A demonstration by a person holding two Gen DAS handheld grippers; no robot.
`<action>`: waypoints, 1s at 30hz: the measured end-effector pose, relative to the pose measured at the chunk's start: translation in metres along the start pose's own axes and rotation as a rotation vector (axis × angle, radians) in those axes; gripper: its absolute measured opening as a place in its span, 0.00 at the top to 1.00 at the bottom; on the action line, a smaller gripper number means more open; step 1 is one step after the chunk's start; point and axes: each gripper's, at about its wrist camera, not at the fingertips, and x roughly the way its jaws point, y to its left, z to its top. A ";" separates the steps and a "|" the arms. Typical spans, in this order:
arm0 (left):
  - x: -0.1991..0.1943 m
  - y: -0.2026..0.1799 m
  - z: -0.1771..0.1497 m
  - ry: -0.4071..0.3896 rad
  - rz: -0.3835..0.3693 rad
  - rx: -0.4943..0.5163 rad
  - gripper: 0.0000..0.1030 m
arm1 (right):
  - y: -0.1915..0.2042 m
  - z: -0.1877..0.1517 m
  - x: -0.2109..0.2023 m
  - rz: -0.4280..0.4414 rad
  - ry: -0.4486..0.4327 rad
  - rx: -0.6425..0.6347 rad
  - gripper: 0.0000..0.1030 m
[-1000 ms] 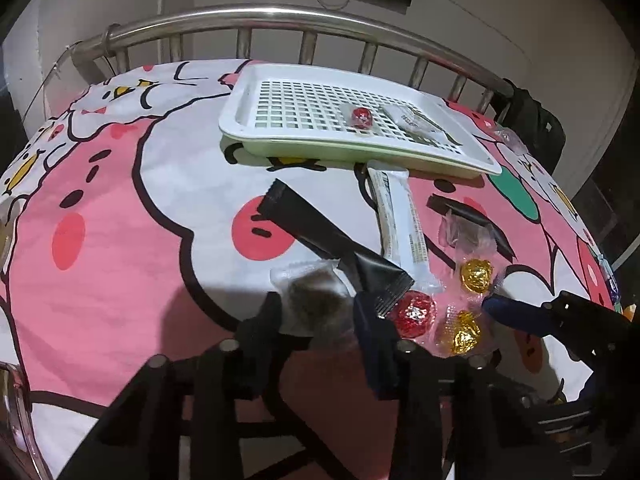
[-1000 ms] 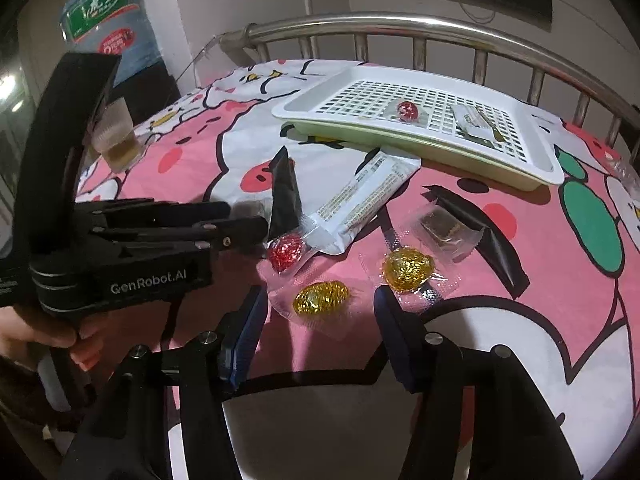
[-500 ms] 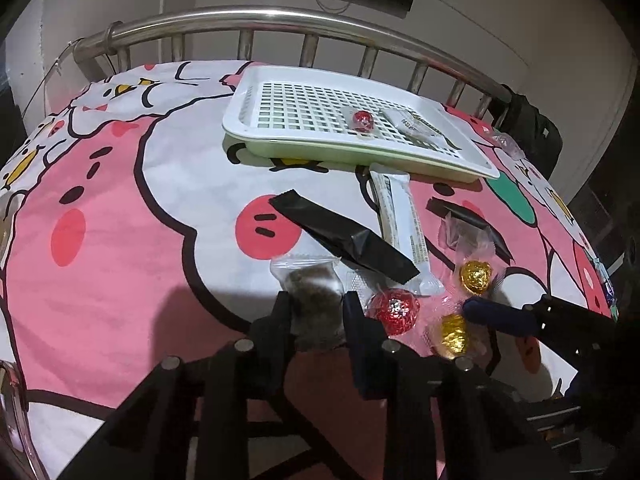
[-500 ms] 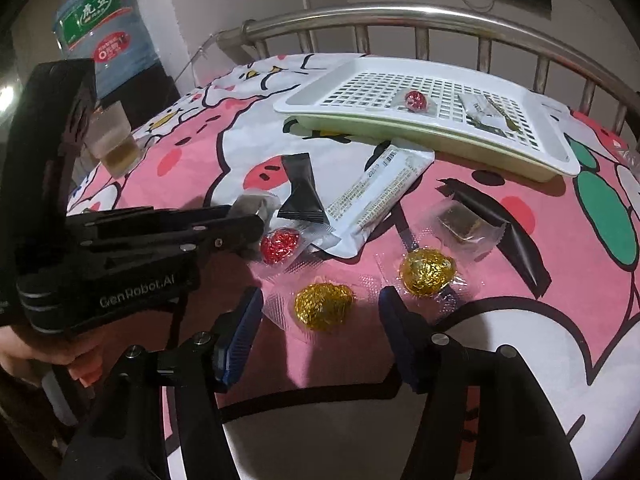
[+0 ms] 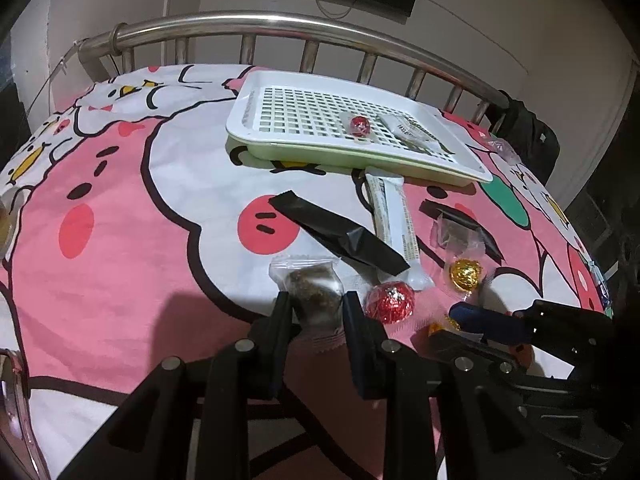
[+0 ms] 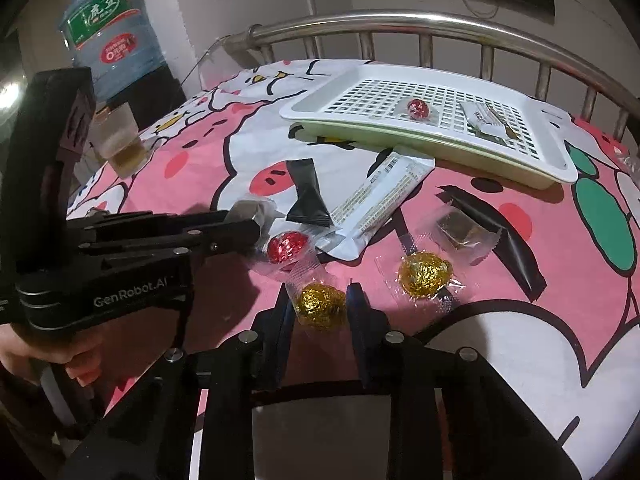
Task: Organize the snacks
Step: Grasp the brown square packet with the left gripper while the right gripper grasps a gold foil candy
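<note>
On the bed, the left gripper (image 5: pixel 314 308) is pinching a clear packet with a brown snack (image 5: pixel 310 286); the right gripper (image 6: pixel 320 304) is closing its jaws around a gold candy (image 6: pixel 320 305). Two red candies, two gold ones and two brown packets are showing; one red candy (image 5: pixel 359 125) is lying in the white tray (image 5: pixel 256 120). Only the right wrist view is showing the water bottle (image 6: pixel 110 40).
</note>
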 end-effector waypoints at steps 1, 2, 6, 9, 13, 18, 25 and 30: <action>-0.001 0.000 0.000 -0.002 0.000 0.000 0.73 | -0.001 -0.002 -0.002 0.013 0.001 0.009 0.77; -0.002 0.000 -0.001 -0.003 -0.001 -0.001 0.73 | -0.001 -0.003 -0.003 0.018 0.000 0.011 0.79; -0.009 -0.001 -0.003 -0.017 0.000 -0.001 0.73 | -0.001 -0.007 -0.012 0.041 -0.012 0.020 0.79; -0.015 -0.003 -0.006 -0.027 -0.001 0.005 0.73 | -0.001 -0.010 -0.019 0.042 -0.021 0.026 0.79; -0.026 -0.005 -0.008 -0.048 -0.008 0.003 0.73 | -0.001 -0.010 -0.032 0.046 -0.051 0.031 0.79; -0.036 -0.012 -0.006 -0.079 -0.016 0.011 0.73 | -0.006 -0.007 -0.041 0.049 -0.081 0.047 0.79; -0.043 -0.026 0.000 -0.095 -0.039 0.035 0.73 | -0.018 -0.002 -0.053 0.063 -0.119 0.087 0.79; -0.045 -0.038 0.011 -0.108 -0.063 0.053 0.73 | -0.029 0.007 -0.063 0.061 -0.145 0.100 0.79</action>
